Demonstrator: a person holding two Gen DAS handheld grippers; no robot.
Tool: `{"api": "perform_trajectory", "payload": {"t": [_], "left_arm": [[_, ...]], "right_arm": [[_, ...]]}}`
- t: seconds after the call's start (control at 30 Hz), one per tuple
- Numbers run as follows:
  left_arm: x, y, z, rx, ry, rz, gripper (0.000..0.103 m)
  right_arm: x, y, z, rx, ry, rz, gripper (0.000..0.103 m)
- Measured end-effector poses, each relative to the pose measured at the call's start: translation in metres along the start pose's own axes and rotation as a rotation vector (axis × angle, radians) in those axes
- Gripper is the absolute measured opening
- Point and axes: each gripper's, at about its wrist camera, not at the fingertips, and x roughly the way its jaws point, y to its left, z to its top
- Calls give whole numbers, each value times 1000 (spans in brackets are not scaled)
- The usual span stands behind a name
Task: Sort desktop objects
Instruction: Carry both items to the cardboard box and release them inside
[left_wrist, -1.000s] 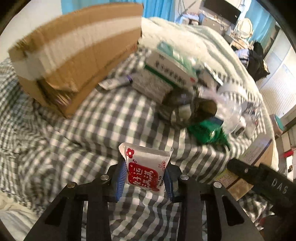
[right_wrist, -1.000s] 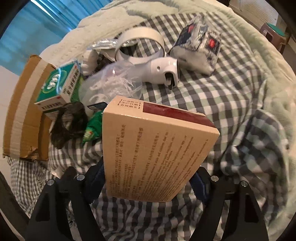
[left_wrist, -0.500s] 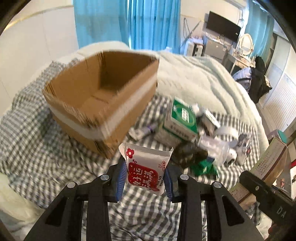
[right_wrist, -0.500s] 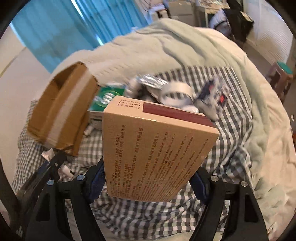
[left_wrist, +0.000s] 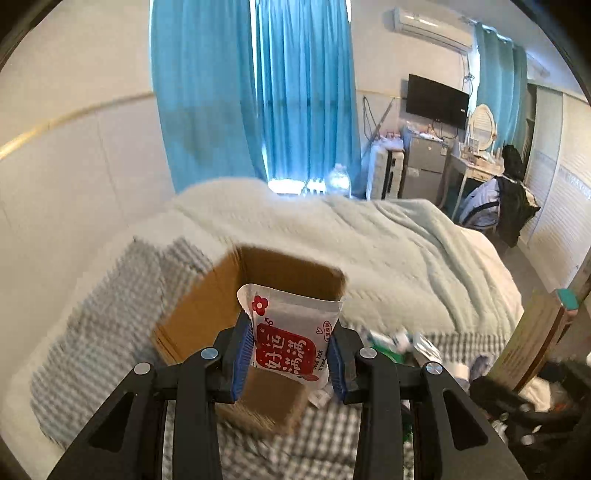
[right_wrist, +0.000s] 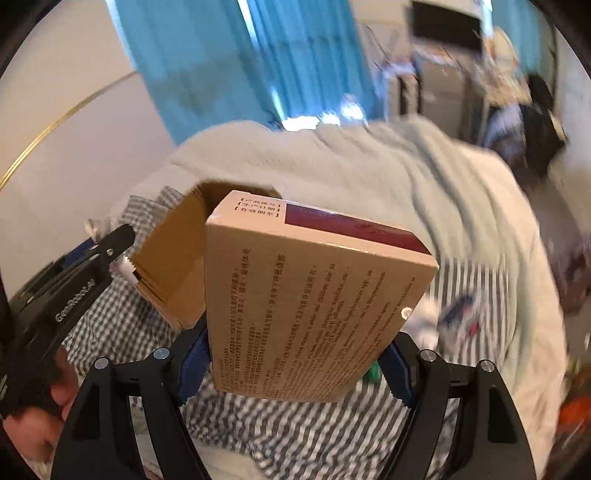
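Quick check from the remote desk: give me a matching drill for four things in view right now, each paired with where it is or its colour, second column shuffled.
Things:
1. white and red sachet
2. tan carton with maroon end
3. open cardboard box
4. curtains

Place or colour:
A. blue, hanging at the far wall
B. clamped in the right gripper
C. standing on the checked cloth
D. clamped in the left gripper

Pairs: 1-D, 2-B, 3-C, 4-A

Blue curtains (left_wrist: 255, 92) hang behind the bed's pale green blanket (left_wrist: 388, 240); a wall television (left_wrist: 437, 101), air conditioner (left_wrist: 430, 27) and what may be a round mirror (left_wrist: 482, 125) stand beyond.
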Motion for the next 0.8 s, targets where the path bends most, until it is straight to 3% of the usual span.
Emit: {"api": "perform_trajectory", "payload": {"t": [0.17, 0.27, 0.47, 0.6, 0.8], "left_arm": [[19, 18, 28, 10, 7, -12, 36], [43, 35, 32, -21, 31, -22, 36], [88, 57, 28, -38, 100, 27, 36], [117, 82, 25, -125, 163, 40, 36], [133, 104, 15, -181, 219, 57, 36]], "right_arm": [[8, 35, 51, -82, -3, 66, 78], [24, 53, 64, -127, 3, 83, 78], [77, 74, 72, -163, 70, 120, 78], [104, 80, 74, -129, 115, 148, 78], [132, 90, 72, -92, 159, 176, 78]]}}
